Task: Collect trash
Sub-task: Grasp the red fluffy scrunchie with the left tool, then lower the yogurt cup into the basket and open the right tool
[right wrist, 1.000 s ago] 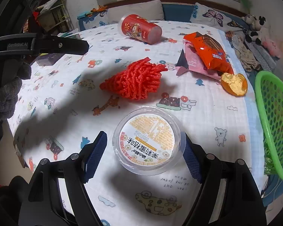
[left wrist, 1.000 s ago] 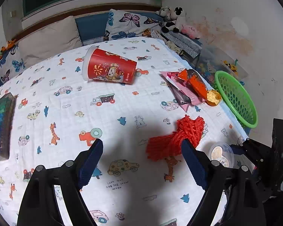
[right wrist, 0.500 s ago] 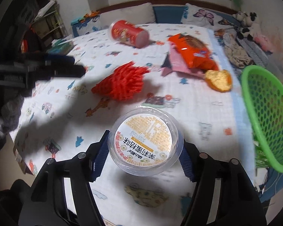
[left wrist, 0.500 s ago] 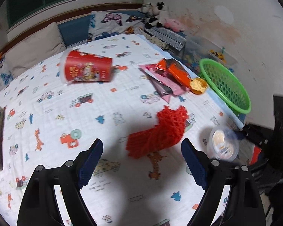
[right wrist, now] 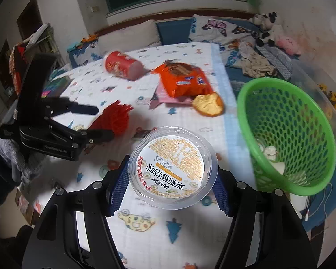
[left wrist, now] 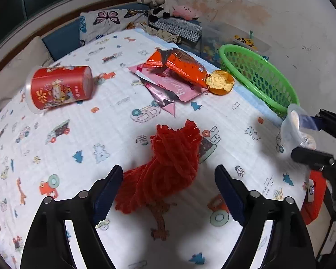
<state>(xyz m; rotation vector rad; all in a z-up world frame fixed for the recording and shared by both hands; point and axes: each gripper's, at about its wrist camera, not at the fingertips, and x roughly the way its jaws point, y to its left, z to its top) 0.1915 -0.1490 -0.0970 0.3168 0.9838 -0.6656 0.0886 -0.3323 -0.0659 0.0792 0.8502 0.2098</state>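
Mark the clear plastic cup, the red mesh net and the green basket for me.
Clear round plastic cup [right wrist: 173, 168], right wrist view, printed lid.
Red foam mesh net [left wrist: 168, 165], left wrist view, bunched middle.
Green perforated plastic basket [right wrist: 289, 121], right wrist view, inner wall.

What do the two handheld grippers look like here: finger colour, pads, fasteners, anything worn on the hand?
Both the left gripper and right gripper have matte black angular fingers, blue ribbed pads and round silver pins at the joints. The left one's body carries small white lettering. A grey knit glove covers the hand holding it.
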